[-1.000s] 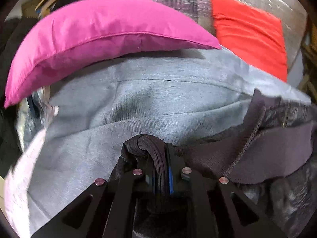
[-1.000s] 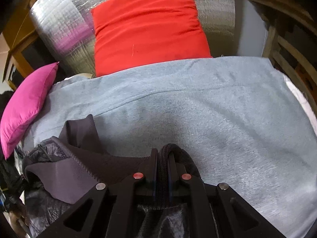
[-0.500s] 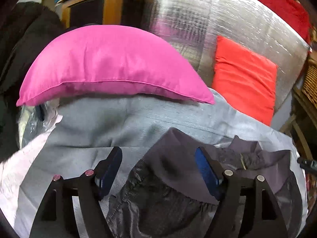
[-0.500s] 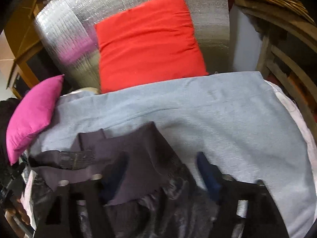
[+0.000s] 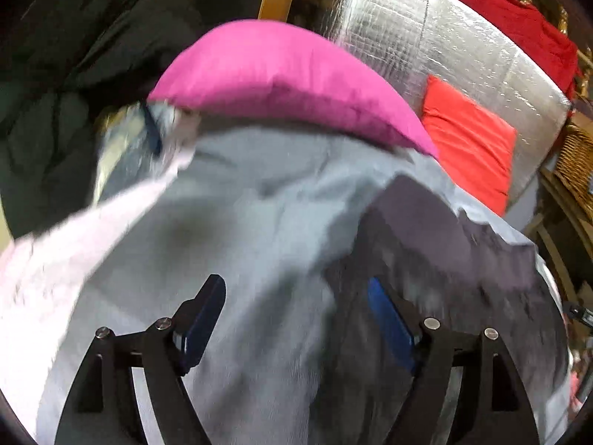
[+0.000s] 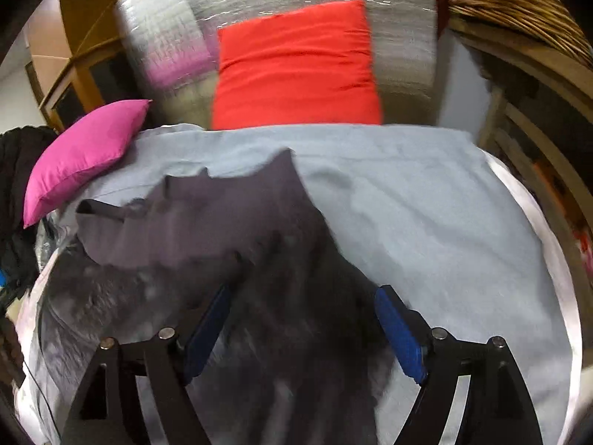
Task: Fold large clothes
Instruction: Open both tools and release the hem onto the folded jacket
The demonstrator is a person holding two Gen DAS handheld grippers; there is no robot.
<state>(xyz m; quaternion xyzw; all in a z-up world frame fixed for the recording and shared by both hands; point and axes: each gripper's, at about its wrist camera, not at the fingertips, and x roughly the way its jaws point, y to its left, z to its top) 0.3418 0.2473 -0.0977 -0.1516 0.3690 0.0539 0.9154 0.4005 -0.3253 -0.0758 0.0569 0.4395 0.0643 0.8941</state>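
Observation:
A dark grey-brown garment (image 6: 229,230) with a ribbed hem lies crumpled on a light grey blanket (image 6: 426,215) over a bed. In the left wrist view the same garment (image 5: 444,244) fills the lower right, blurred by motion. My left gripper (image 5: 296,296) hangs above the blanket (image 5: 259,215), its jaws opening, nothing between the blue pads. My right gripper (image 6: 304,304) hovers over the garment's dark lower part, jaws opening wide; the cloth lies below the pads and is not pinched.
A magenta pillow (image 5: 281,78) lies at the blanket's far left edge; a red cushion (image 6: 296,66) leans on a silver foil panel (image 5: 437,52). Dark clothing (image 5: 74,74) is heaped at left. Wooden slatted furniture (image 6: 537,137) and a wicker basket (image 6: 511,0) stand right.
Both grippers let go of the garment's folded edge and opened. Both pulled back and up from it; the left one swung leftward, so the garment now lies to its right.

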